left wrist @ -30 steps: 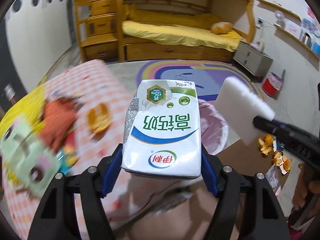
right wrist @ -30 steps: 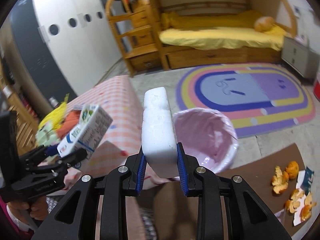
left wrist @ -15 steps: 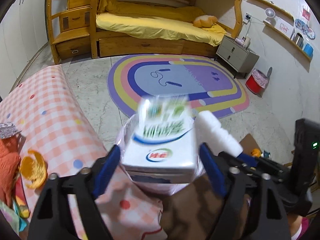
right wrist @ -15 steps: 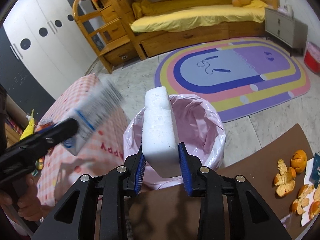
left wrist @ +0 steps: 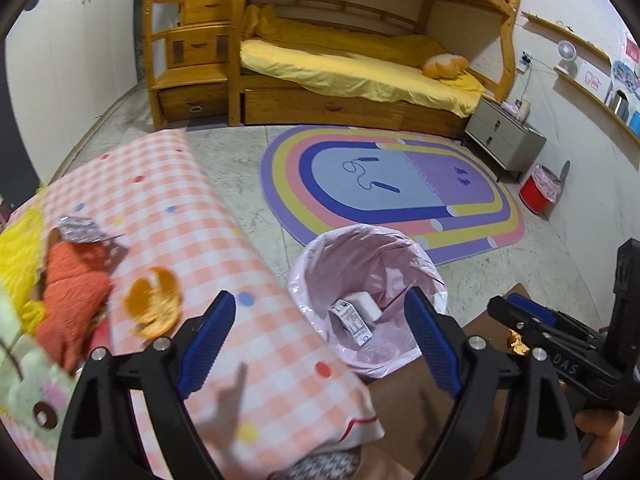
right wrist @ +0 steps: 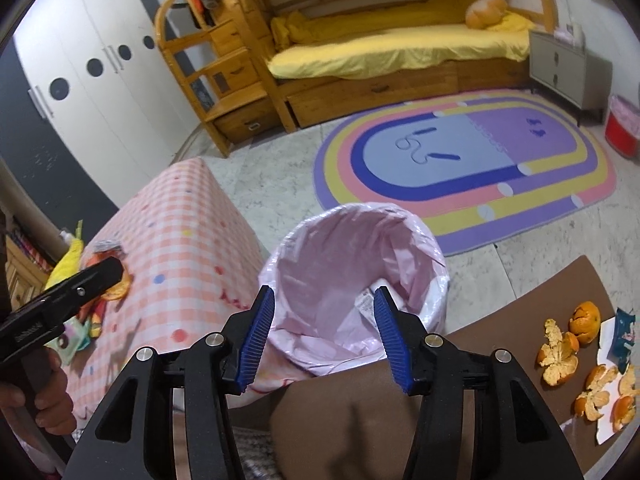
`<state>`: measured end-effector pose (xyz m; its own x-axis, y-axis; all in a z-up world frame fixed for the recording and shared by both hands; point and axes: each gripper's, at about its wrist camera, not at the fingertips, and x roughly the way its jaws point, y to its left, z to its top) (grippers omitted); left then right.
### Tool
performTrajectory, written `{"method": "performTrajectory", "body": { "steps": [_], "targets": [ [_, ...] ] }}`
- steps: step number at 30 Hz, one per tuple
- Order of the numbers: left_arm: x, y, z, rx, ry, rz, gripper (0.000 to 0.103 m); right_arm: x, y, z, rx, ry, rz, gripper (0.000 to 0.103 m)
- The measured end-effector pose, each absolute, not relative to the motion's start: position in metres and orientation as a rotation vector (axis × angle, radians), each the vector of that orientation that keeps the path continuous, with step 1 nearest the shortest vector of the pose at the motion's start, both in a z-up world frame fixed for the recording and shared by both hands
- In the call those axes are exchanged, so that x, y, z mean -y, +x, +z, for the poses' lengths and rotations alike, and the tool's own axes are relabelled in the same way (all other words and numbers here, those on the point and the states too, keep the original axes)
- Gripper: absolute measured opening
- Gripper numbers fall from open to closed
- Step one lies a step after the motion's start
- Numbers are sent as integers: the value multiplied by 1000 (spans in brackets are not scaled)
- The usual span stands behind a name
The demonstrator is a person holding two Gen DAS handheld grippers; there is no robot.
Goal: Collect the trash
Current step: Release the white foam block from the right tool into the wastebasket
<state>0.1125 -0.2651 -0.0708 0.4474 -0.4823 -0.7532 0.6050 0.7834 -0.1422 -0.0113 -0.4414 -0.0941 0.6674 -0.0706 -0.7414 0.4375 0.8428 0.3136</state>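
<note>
The bin with a pink liner (left wrist: 430,268) stands on the floor below both grippers. Inside it lie the milk carton (left wrist: 354,322) and the white foam block (left wrist: 366,304). My left gripper (left wrist: 320,308) is open above the bin with nothing between its blue pads. My right gripper (right wrist: 324,300) hangs over the bin (right wrist: 304,232); its jaws are opening and nothing is between them. In the right wrist view only a corner of the carton (right wrist: 366,300) shows. An orange peel (left wrist: 152,304) and a foil wrapper (left wrist: 84,230) lie on the checked tablecloth (left wrist: 192,224).
More orange peels (right wrist: 560,356) and a paper scrap lie on a brown mat (right wrist: 500,320) to the right. An orange cloth (left wrist: 72,280) and toys sit at the table's left. Beyond the bin lie a rainbow rug (left wrist: 384,184), a bunk bed, a nightstand and a red bin (left wrist: 538,196).
The left gripper opened and the milk carton fell into the bin. The right gripper opened and the foam block dropped in too. Both grippers moved over the bin.
</note>
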Motion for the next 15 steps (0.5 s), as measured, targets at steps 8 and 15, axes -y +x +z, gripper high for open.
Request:
{"method": "performTrajectory", "body": {
  "steps": [8, 15],
  "targets": [
    [202, 84, -46, -801, 141, -582, 84, 380, -12, -58, -789, 337, -218, 53],
    [137, 72, -43, -804, 88, -458, 84, 327, -3, -43, -800, 254, -116, 53]
  ]
}}
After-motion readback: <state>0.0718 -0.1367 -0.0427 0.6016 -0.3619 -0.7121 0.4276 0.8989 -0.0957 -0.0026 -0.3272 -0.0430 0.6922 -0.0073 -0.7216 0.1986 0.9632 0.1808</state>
